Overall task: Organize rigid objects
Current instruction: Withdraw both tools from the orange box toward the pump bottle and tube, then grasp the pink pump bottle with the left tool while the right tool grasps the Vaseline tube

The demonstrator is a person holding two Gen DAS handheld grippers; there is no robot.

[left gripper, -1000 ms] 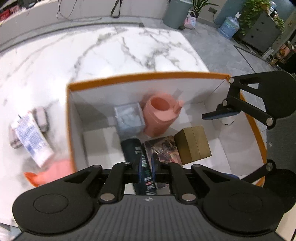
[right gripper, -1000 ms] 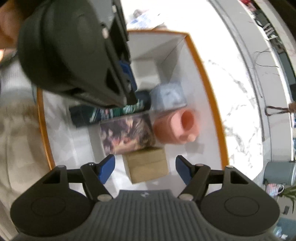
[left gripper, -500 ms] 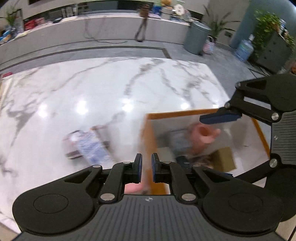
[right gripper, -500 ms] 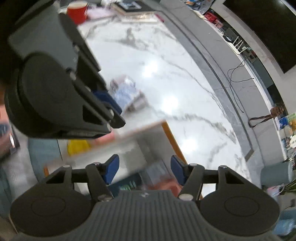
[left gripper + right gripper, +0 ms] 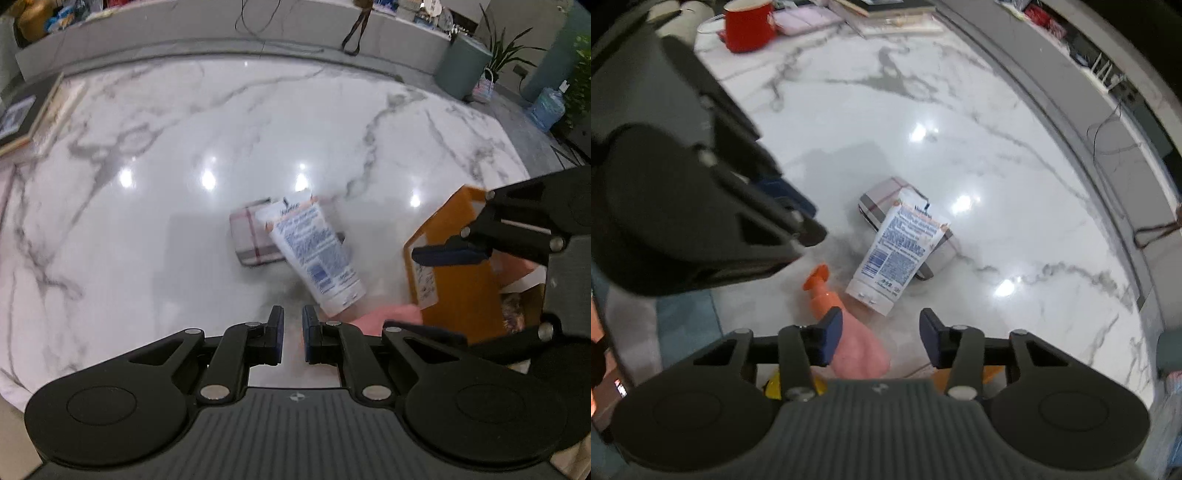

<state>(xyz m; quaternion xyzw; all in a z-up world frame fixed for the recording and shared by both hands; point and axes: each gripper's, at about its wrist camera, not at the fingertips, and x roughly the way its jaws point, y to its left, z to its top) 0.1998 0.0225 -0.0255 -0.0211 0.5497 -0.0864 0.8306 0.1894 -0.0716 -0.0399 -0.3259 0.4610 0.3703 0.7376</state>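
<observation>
A white tube with blue print [image 5: 317, 254] lies on the marble table, leaning on a plaid box [image 5: 251, 236]. Both also show in the right wrist view, the tube [image 5: 899, 254] over the box [image 5: 882, 199]. A pink pump bottle with an orange nozzle [image 5: 827, 295] lies beside the tube. My left gripper [image 5: 293, 334] is nearly shut and empty, just short of the tube. My right gripper [image 5: 881, 338] is open and empty above the pink bottle. The orange-edged box [image 5: 458, 266] stands at the right.
A red pot [image 5: 750, 24] and stacked books [image 5: 886, 9] sit at the table's far side. A framed picture [image 5: 26, 114] lies at the far left. A grey bin [image 5: 465, 68] and a plant stand on the floor beyond the table.
Both grippers have lifted out of the orange-edged box and swung left over the table. The left gripper let go of the dark item it held in the box. The tube and plaid box now lie ahead.
</observation>
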